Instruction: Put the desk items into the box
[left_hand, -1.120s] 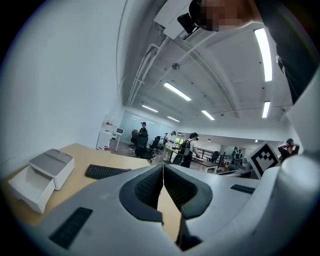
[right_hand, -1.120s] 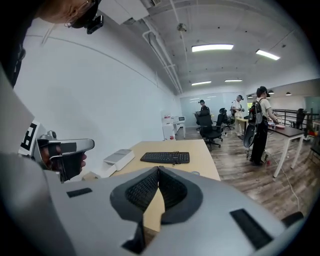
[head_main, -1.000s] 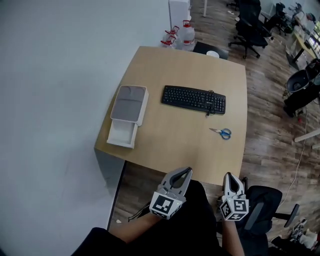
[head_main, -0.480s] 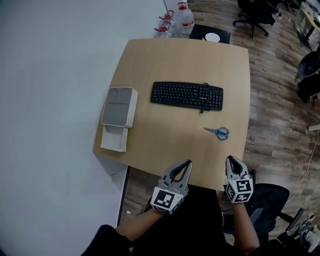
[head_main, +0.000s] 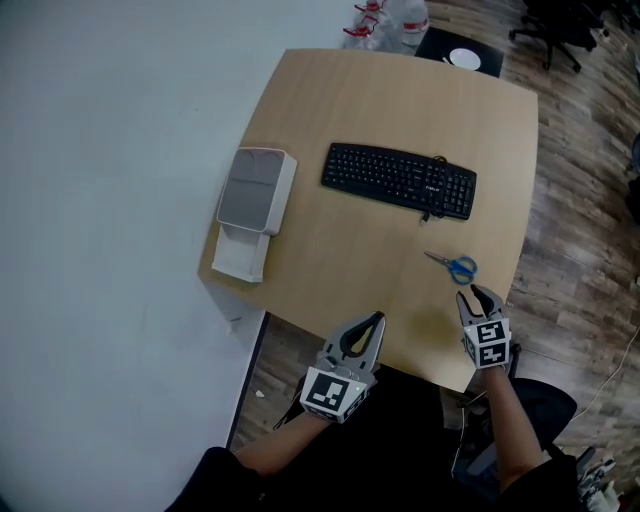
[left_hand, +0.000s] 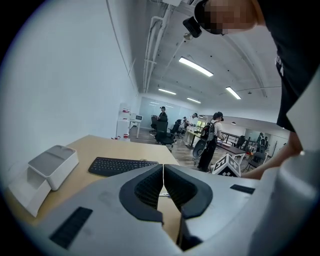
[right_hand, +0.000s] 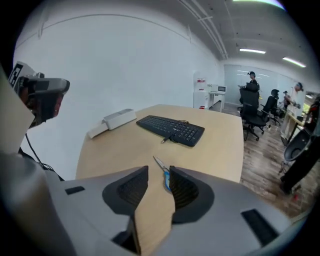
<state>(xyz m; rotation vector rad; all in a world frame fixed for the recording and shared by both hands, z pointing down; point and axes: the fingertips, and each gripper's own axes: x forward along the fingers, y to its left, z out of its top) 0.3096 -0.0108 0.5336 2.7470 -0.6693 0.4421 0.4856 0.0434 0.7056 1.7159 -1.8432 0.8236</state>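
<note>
Blue-handled scissors (head_main: 452, 266) lie near the desk's right front corner, and the right gripper view shows the scissors (right_hand: 162, 170) just ahead of its jaws. My right gripper (head_main: 478, 294) hovers over the desk edge right behind them; its jaws are opening, with only bare desk between them. A black keyboard (head_main: 398, 180) with a coiled cable lies mid-desk. The white box (head_main: 250, 205) with a grey lid sits at the desk's left edge. My left gripper (head_main: 372, 320) is held at the front edge, shut and empty.
The wooden desk (head_main: 330, 270) stands against a white wall on the left. Water bottles (head_main: 395, 18) and a stool with a plate (head_main: 463, 57) stand beyond its far end. An office chair (head_main: 540, 405) is behind my right arm. People stand far across the room (left_hand: 210, 137).
My right gripper has moved forward over the desk edge to just behind the scissors, and its jaws have parted. The left gripper has hardly moved.
</note>
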